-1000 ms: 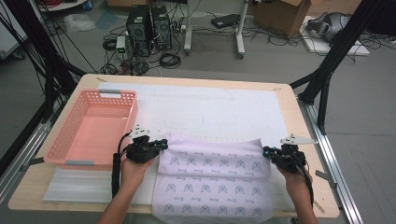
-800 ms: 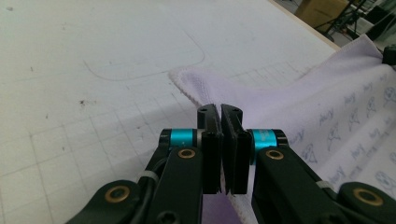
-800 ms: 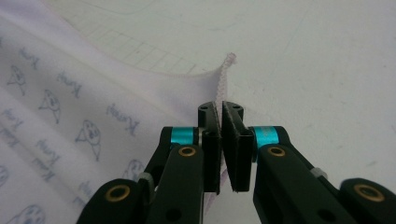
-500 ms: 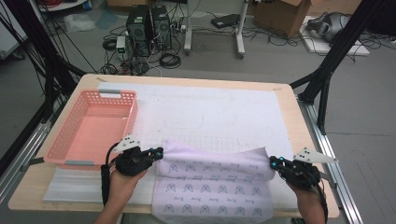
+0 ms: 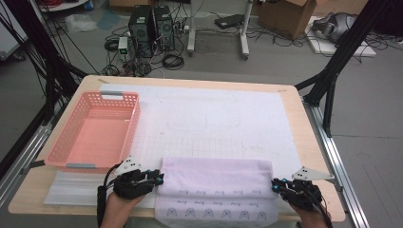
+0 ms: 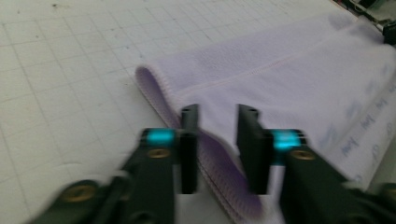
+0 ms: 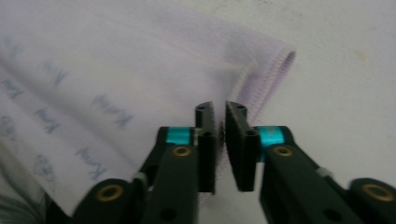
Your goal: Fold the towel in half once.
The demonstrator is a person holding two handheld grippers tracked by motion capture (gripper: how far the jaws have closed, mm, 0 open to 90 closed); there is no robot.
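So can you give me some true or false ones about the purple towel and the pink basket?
1. The towel lies folded over on the white mat. True.
2. The pink basket has the towel inside it. False: the basket is empty, and the towel lies on the mat to the right of it.
3. The left gripper has its jaws apart, with the towel's folded edge between them. True; they have just been opening.
4. The right gripper is at the basket. False: it is at the towel's right end, jaws slightly apart after just opening.
5. The towel is plain all over. False: its lower layer shows a small printed pattern.
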